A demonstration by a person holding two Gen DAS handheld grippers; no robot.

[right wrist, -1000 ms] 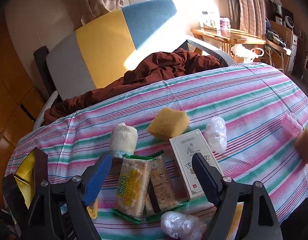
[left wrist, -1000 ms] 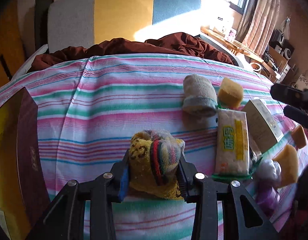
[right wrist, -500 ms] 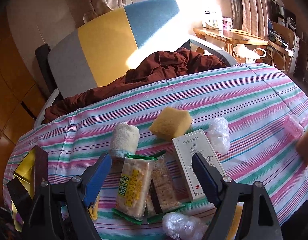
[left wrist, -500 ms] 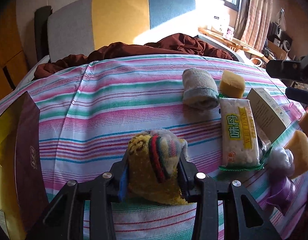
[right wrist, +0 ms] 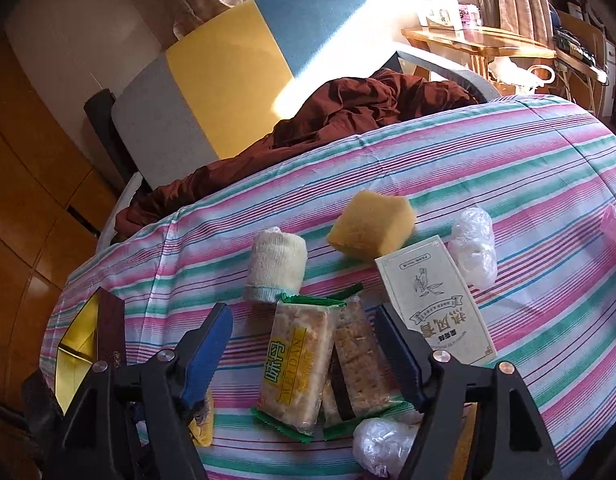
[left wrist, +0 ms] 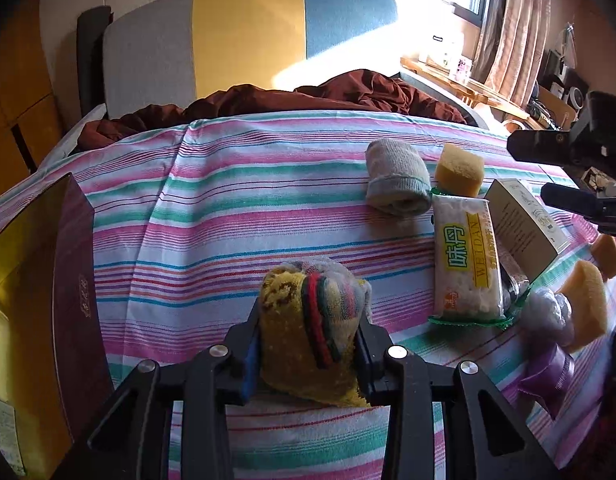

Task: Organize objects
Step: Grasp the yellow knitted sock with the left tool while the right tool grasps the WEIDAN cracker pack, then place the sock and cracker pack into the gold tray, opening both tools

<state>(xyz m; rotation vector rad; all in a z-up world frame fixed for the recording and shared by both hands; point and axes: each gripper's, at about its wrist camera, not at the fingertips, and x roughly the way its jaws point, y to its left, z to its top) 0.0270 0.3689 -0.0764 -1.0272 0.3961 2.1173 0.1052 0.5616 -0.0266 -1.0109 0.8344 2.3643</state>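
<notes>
The left gripper [left wrist: 308, 344] stays clamped on the folded yellow cloth [left wrist: 312, 320], as one second ago, with the cloth's lower edge at the striped sheet [left wrist: 228, 208]. The right gripper [right wrist: 304, 344] has just been closing – its jaws now stand narrower than before, but the blue pads [right wrist: 206, 350] do not press on anything; the two cracker packets [right wrist: 300, 368] lie between them, untouched. Around the packets lie a rolled sock [right wrist: 276, 264], a yellow sponge [right wrist: 370, 224] and a white box [right wrist: 436, 300] – none has shifted. A dark red box [left wrist: 48, 304] stands open at the left edge. Behind the sheet are a brown blanket [left wrist: 308, 96] and a grey, yellow and blue headboard [left wrist: 244, 40].
</notes>
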